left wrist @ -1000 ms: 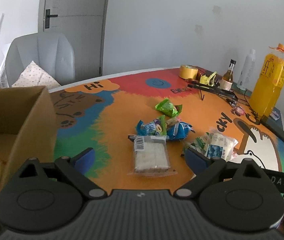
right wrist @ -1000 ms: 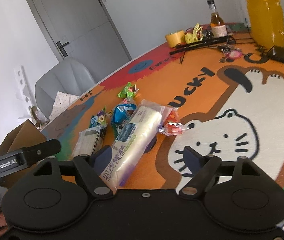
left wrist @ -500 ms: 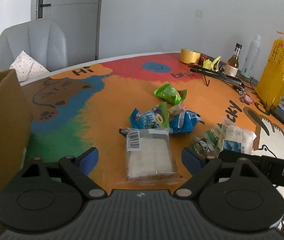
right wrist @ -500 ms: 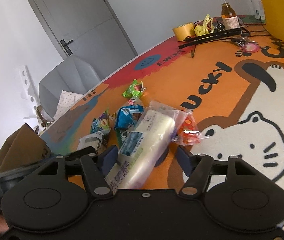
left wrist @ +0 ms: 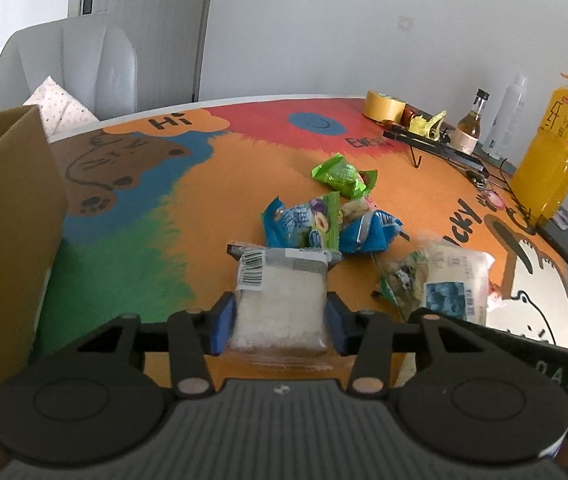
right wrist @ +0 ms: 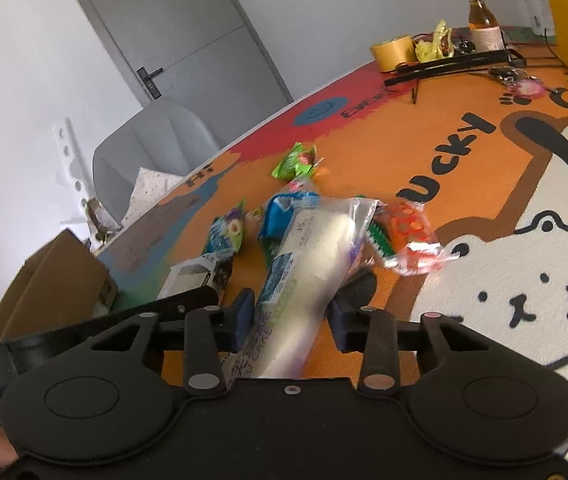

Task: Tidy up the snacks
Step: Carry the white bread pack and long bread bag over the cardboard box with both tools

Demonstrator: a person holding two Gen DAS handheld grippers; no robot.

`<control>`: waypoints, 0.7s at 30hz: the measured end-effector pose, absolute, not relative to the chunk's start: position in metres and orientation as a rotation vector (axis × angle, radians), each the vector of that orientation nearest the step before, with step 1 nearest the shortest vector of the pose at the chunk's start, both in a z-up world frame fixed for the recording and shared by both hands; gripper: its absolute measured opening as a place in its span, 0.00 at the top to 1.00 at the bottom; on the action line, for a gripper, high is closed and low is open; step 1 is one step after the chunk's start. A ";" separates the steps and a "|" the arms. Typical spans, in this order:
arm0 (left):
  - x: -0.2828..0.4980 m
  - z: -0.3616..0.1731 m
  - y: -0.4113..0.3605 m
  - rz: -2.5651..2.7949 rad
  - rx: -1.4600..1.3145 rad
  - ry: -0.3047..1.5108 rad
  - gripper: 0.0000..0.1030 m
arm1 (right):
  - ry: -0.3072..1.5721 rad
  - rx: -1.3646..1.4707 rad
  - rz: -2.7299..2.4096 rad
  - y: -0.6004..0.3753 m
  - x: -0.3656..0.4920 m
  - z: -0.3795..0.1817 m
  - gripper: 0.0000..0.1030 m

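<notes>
Now your left tool (left wrist: 280,322) has just closed, pinching the flat white snack pack (left wrist: 280,300) on the bench (left wrist: 144,240); your right tool (right wrist: 289,316) has closed around the long cake roll (right wrist: 307,260), both presumably bound for the cardboard box (left wrist: 8,216).

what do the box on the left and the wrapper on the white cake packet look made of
Box: plain brown cardboard, matte, with a raw cut edge along the flap.
White cake packet: thin clear plastic film, glossy, with the pale cake showing through, a stuck-on barcode label and a flat crimped seal at the near end.
</notes>
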State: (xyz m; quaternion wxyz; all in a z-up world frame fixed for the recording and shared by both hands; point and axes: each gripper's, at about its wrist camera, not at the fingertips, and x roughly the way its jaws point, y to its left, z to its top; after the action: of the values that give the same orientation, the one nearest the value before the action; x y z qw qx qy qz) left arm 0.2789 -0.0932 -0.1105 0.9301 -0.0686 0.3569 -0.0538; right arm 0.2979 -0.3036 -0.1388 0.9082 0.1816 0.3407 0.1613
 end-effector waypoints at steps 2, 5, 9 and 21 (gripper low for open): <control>0.270 -0.107 -0.091 -0.109 -0.136 0.728 0.55 | 0.706 0.374 0.337 -0.302 0.292 -0.138 0.67; 0.260 -0.101 -0.089 -0.106 -0.132 0.716 0.55 | 0.705 0.372 0.337 -0.301 0.285 -0.135 0.71; 0.245 -0.088 -0.085 -0.104 -0.137 0.694 0.56 | 0.688 0.366 0.341 -0.298 0.275 -0.126 0.77; 0.206 -0.051 -0.074 -0.103 -0.144 0.612 0.56 | 0.599 0.348 0.358 -0.296 0.246 -0.097 0.80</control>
State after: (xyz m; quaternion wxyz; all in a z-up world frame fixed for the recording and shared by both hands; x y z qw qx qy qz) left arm 0.2064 -0.0742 -0.0506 0.9496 -0.0709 0.3011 -0.0504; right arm 0.2464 -0.2958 -0.0972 0.9250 0.1695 0.2918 0.1746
